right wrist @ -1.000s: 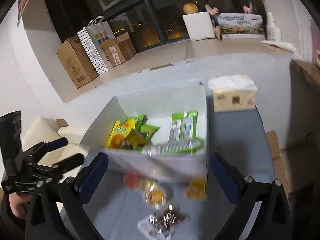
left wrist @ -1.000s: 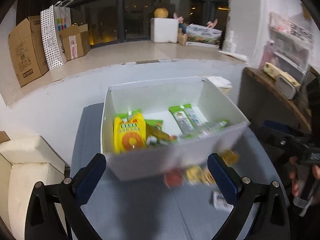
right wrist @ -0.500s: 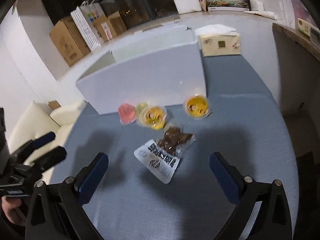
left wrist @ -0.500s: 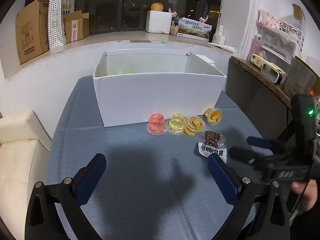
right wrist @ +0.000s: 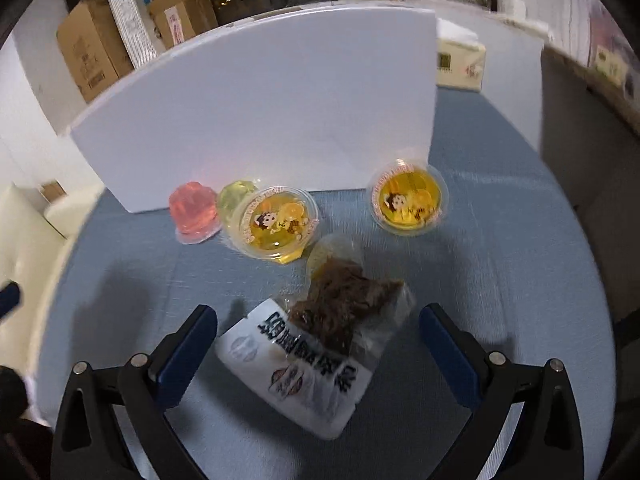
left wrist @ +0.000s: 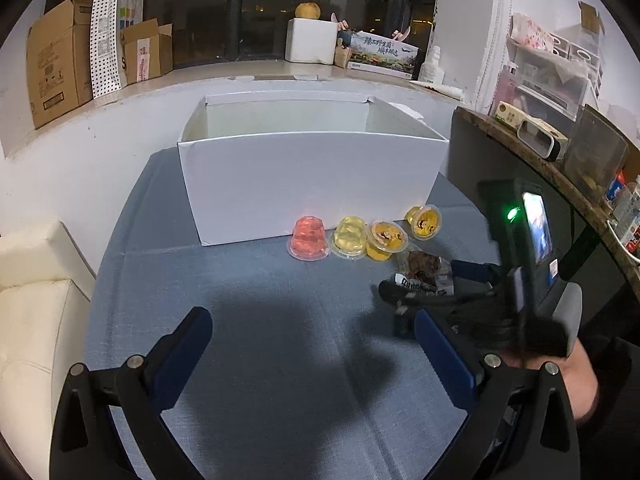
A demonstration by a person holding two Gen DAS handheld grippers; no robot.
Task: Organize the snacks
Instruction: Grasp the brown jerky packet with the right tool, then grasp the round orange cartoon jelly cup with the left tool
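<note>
A white box (left wrist: 312, 176) (right wrist: 264, 108) stands on the blue table. In front of it lie a pink jelly cup (left wrist: 308, 237) (right wrist: 193, 213), a pale yellow jelly cup (left wrist: 351, 236) (right wrist: 236, 196), and two orange-lidded jelly cups (left wrist: 386, 239) (left wrist: 422, 222) (right wrist: 276, 226) (right wrist: 407, 202). A clear packet of dark dried snack (right wrist: 320, 344) (left wrist: 420, 274) lies flat between the fingers of my right gripper (right wrist: 318, 344) (left wrist: 424, 284), which is open low over it. My left gripper (left wrist: 312, 344) hangs open over bare table, well short of the cups.
A tissue box (right wrist: 460, 62) sits right of the white box. A cream sofa (left wrist: 36, 300) borders the table on the left. A dark wooden shelf (left wrist: 540, 168) with clutter rises on the right. Cardboard boxes (left wrist: 52, 60) line the window ledge behind.
Both grippers have dropped from above the box to table height. The right one has moved forward, so the snack packet now lies between its open fingers.
</note>
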